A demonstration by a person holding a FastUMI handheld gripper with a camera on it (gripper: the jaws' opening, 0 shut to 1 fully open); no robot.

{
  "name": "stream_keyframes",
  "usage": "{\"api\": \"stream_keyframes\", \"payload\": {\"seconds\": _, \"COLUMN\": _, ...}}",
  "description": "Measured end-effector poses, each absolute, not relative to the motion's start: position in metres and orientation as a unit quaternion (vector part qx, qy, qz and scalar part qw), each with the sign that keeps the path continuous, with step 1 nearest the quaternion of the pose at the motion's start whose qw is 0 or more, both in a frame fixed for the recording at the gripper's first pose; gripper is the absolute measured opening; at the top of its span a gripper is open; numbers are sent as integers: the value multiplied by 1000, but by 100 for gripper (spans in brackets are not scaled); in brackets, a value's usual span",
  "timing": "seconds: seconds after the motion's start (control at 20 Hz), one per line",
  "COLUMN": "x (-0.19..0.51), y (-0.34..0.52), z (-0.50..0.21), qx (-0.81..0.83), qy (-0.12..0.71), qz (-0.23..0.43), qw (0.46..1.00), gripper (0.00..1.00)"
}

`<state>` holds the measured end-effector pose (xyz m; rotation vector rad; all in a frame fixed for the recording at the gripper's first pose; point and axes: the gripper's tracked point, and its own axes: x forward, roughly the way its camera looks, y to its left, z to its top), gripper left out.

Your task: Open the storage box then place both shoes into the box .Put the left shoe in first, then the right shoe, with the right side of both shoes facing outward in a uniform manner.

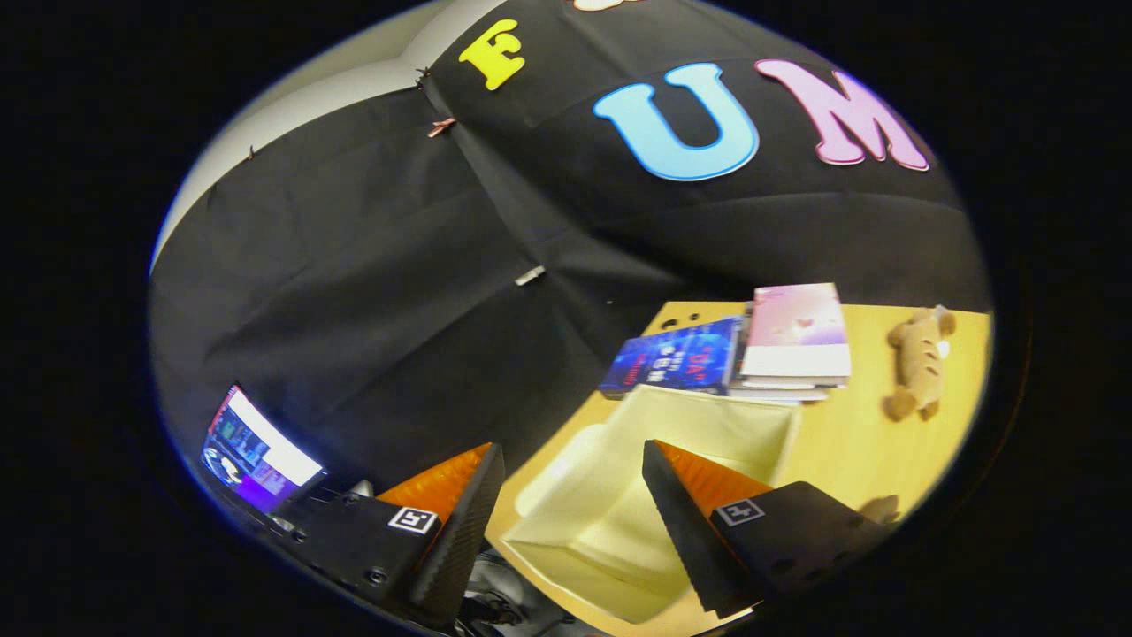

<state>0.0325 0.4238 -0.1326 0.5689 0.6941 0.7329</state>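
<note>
1. Booth wall (371, 292): black cloth, hanging in folds, rises beyond the surface and behind everything else.
2. Surface (849, 442): light wood-coloured top, seen at a tilt, carrying the box, the books and the toy.
3. Storage box (619, 495): pale cream fabric box, open at the top, resting on the surface. Its visible interior holds nothing. It lies just ahead of the fingers, its near part seen through the gap between them.
4. Hand-held gripper (570, 482): fingers spread wide with nothing between them. 1 finger (469, 522) is off the box's side, out past the edge of the surface; the other finger (681, 522) overlaps the box opening. Whether either finger touches the box cannot be told.
5. Books: a blue book (676, 358) and a stack topped by a pink and white book (796, 332) lie side by side just beyond the far rim of the box, touching or nearly touching each other.
6. Screen (256, 451): a lit display stands off the surface, beside the finger that is out past the surface edge.
7. Stuffed toy (920, 363): small tan plush animal lying on the surface near the books, apart from the box.
8. Small brown item (880, 509): near the surface edge, partly hidden by the gripper body; identity cannot be told.
</note>
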Motion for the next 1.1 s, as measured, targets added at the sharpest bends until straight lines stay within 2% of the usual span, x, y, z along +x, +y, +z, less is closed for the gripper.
{"api": "stream_keyframes", "payload": {"seconds": 0.4, "x": -5, "y": 256, "z": -220, "qx": 163, "qy": 364, "qz": 211, "qw": 892, "gripper": 98}}
{"api": "stream_keyframes", "payload": {"seconds": 0.65, "x": -43, "y": 185, "z": -301, "qx": 104, "qy": 431, "qz": 154, "qw": 883, "gripper": 98}}
{"api": "stream_keyframes", "payload": {"seconds": 0.95, "x": -74, "y": 162, "z": -377, "qx": 38, "qy": 490, "qz": 142, "qw": 859, "gripper": 90}}
{"api": "stream_keyframes", "payload": {"seconds": 1.1, "x": -73, "y": 163, "z": -408, "qx": 23, "qy": 508, "qz": 137, "qw": 850, "gripper": 78}}
